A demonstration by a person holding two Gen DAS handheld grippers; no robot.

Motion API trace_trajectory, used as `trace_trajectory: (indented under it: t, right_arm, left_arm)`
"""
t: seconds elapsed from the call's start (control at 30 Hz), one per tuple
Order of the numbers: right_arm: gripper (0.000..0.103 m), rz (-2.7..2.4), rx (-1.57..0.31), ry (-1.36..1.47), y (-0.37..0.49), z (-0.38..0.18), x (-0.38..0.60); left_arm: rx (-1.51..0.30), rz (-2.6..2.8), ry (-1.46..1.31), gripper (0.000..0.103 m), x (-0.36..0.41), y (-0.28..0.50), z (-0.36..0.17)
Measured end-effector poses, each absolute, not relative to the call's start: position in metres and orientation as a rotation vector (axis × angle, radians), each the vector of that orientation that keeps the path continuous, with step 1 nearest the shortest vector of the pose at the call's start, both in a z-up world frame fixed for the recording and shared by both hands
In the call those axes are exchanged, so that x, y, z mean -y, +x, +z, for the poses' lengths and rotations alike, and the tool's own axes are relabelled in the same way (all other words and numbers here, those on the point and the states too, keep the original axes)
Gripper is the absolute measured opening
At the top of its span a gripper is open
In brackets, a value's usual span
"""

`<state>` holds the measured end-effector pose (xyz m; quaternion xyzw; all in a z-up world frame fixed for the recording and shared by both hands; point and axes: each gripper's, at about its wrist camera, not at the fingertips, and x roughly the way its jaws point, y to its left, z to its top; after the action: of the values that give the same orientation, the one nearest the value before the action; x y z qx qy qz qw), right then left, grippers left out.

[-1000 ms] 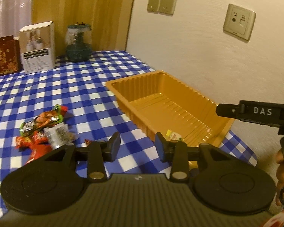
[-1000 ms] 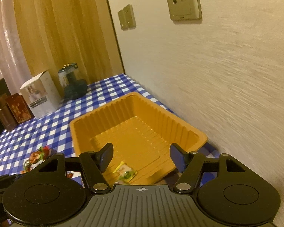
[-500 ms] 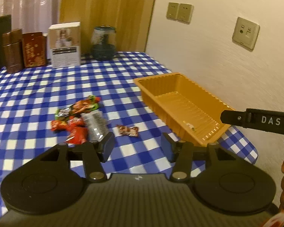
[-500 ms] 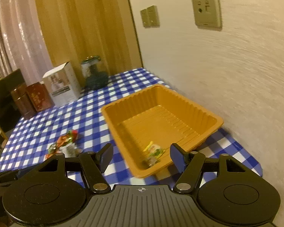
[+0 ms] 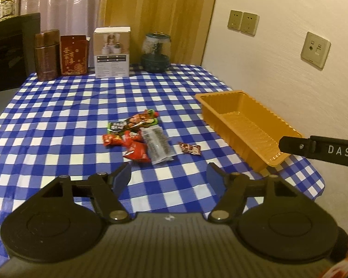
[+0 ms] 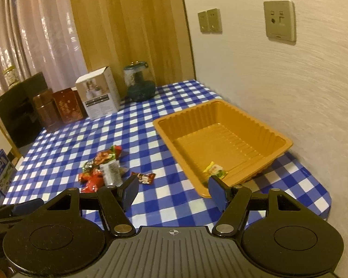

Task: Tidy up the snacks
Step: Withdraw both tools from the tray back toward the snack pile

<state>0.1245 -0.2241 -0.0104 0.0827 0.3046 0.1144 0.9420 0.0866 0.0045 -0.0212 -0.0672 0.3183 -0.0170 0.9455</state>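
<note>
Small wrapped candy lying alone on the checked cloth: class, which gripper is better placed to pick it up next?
Probably left. The left gripper, jaws just opened and empty, faces the candy almost straight ahead; the right gripper points more toward the orange tray.

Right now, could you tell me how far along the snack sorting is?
Just begun. One yellow-green snack lies in the orange tray. Neither the left gripper, its jaws having just been opening, nor the right gripper holds anything. The snack pile and one loose candy remain on the tablecloth.
</note>
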Motion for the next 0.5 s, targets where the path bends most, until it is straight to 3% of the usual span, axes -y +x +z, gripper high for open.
trace_trajectory:
  t: [0.5]
  right_arm:
    - [0.066,0.302,-0.635,0.146,0.123,-0.027,0.201]
  left_arm:
    - [-0.662,0.014,-0.123,0.074,-0.03,0.087,-0.032]
